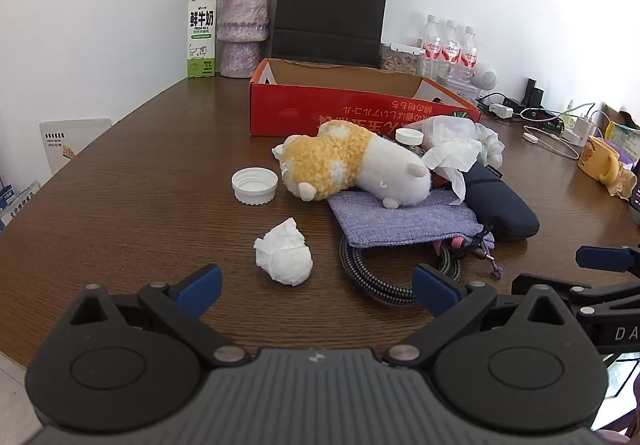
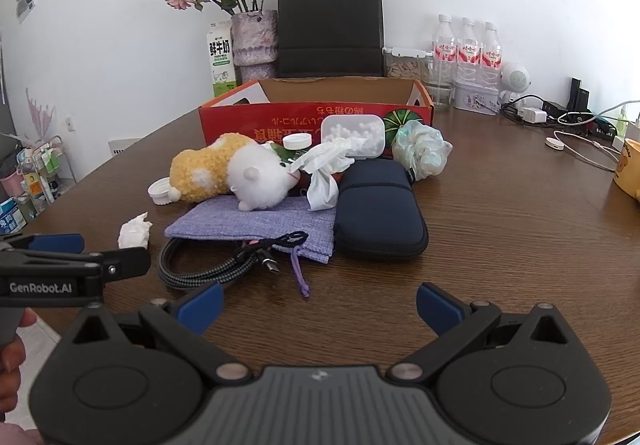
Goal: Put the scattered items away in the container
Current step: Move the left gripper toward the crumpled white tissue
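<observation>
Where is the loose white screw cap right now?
In the left wrist view, the white ribbed plastic screw cap lies open side up on the table, just left of the yellow-and-white plush toy.

Red cardboard box open, empty as far as visible, toward worktop far edge. Before it, piled: yellow-white plush on its side over purple pouch, navy case, braided cable, tissues, white cap.

A dark brown wood-grain table carries an open red cardboard box near its far edge, a navy zippered fabric case, a lilac woven drawstring pouch, a white ribbed plastic cap and a crumpled white tissue nearer its front edge.
</observation>
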